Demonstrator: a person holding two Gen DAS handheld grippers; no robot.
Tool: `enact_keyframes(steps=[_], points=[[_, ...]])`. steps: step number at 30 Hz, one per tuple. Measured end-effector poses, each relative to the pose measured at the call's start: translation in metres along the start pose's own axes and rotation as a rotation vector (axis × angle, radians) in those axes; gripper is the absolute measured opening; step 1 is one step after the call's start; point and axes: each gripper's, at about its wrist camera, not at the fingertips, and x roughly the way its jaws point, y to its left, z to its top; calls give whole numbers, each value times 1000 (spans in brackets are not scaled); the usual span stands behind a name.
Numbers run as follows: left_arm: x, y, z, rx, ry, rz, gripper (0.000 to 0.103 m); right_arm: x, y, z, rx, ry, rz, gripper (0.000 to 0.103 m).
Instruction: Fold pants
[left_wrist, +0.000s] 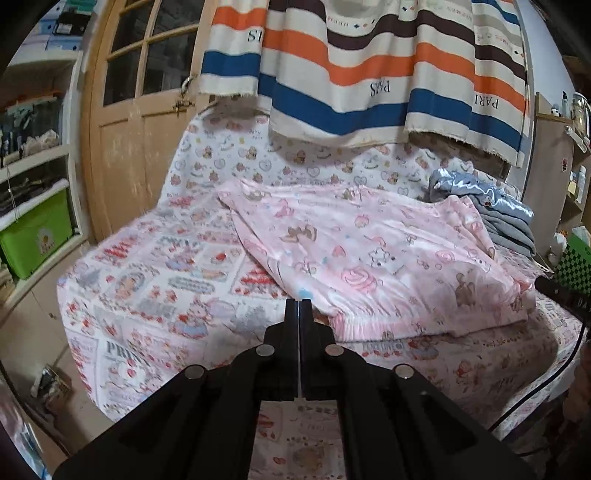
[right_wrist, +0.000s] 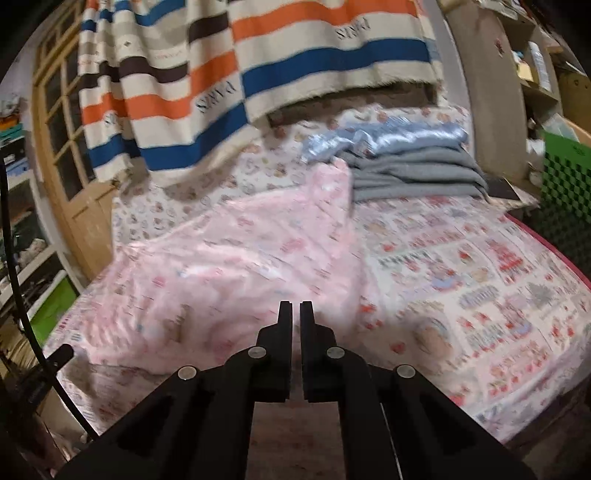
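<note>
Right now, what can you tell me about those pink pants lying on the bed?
The pink pants are soft, thin-looking fabric, pale pink, printed with small bears, hearts and roses. They lie folded over into a broad, fairly flat slab on the patterned bedsheet, slightly rumpled, with a gathered elastic edge nearest the left camera. Their far corner lies next to a pile of grey and shiny blue clothes; whether they touch is unclear. Neither pair of tongs holds them: the left tongs and right tongs are both shut and empty.

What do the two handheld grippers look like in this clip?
Both are matte black. The left gripper and right gripper each have two flat, slim fingers on angular linkage arms with round silver pivot pins. A thin black cable curves along the right view's left edge. No sleeves show.
</note>
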Motion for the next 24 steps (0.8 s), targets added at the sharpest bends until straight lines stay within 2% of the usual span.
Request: enact_keyframes(steps=[1, 2, 3, 4, 5, 6, 7, 8, 9, 11, 13, 14, 19, 24], points=[[-1, 1, 1, 5, -7, 5, 9, 1, 7, 2, -12, -6, 19, 8], [-1, 2, 2, 5, -13, 9, 28, 3, 11, 3, -18, -11, 33, 14], [-2, 4, 3, 1, -21, 17, 42, 4, 15, 4, -23, -13, 44, 22], [-3, 6, 4, -6, -38, 32, 67, 6, 20, 5, -32, -15, 60, 27], [-5, 8, 4, -12, -54, 49, 87, 7, 25, 5, -40, -16, 68, 36], [-7, 11, 4, -18, -67, 66, 92, 9, 30, 5, -48, -21, 70, 50], [-8, 15, 5, -26, -79, 77, 99, 10, 36, 4, -56, -31, 65, 61], [-8, 19, 6, -32, -84, 78, 102, 11, 41, 3, -69, -44, 55, 81], [-8, 23, 5, -38, -89, 74, 102, 12, 48, 1, -96, -73, 42, 94], [-4, 31, 4, -48, -81, 81, 102, 12, 59, -2, -148, -115, 14, 96], [-3, 39, 3, -53, -79, 96, 102, 14, 70, -4, -199, -123, -5, 97], [-4, 42, 3, -52, -83, 105, 102, 18, 76, -5, -226, -113, -4, 101], [-14, 54, 3, -34, -130, 177, 102, 26, 95, -11, -263, -79, 57, 102], [-23, 64, 2, -38, -158, 214, 102, 35, 119, -19, -303, -47, 114, 102]])
